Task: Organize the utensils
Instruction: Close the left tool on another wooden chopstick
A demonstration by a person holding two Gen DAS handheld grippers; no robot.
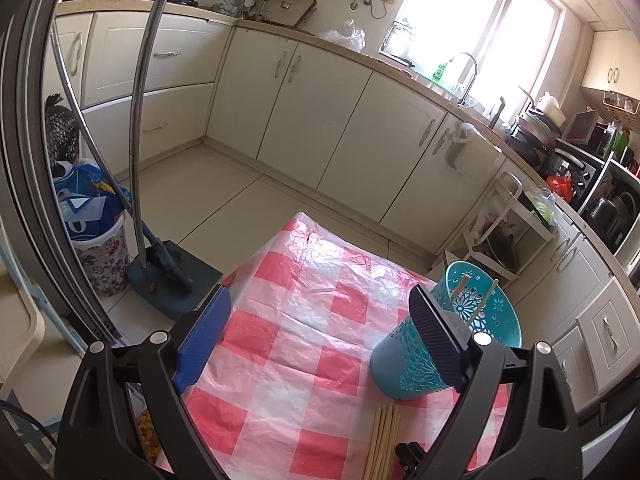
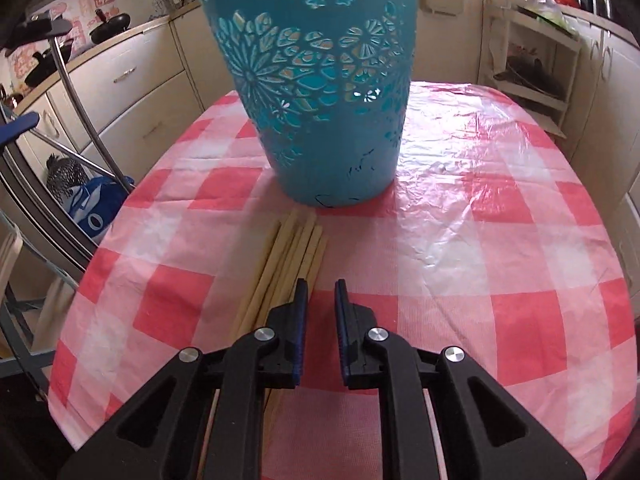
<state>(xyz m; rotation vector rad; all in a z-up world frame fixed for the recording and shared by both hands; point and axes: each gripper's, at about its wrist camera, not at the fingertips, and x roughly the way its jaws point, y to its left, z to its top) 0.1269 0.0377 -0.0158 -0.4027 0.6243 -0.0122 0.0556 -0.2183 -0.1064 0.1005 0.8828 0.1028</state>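
A teal perforated holder (image 1: 404,364) (image 2: 320,100) stands upright on the checked table, with two chopsticks (image 1: 460,294) leaning inside it. A bundle of several pale wooden chopsticks (image 2: 288,256) (image 1: 384,436) lies flat in front of it. My left gripper (image 1: 320,320) is open wide over the cloth. Its right finger (image 1: 436,340) is just beside the holder's wall, and nothing sits between the pads. My right gripper (image 2: 321,286) hovers low at the bundle's right edge. Only a narrow gap separates its pads, with bare cloth showing through. Its left finger (image 2: 300,300) overlaps the outermost chopsticks.
The table (image 2: 500,280) carries a red and white checked plastic cloth. On the floor to the left stand a bin with a blue bag (image 1: 90,216) and a dustpan with a long handle (image 1: 168,280). Cream cabinets (image 1: 320,120) and a white rack (image 2: 532,72) surround the table.
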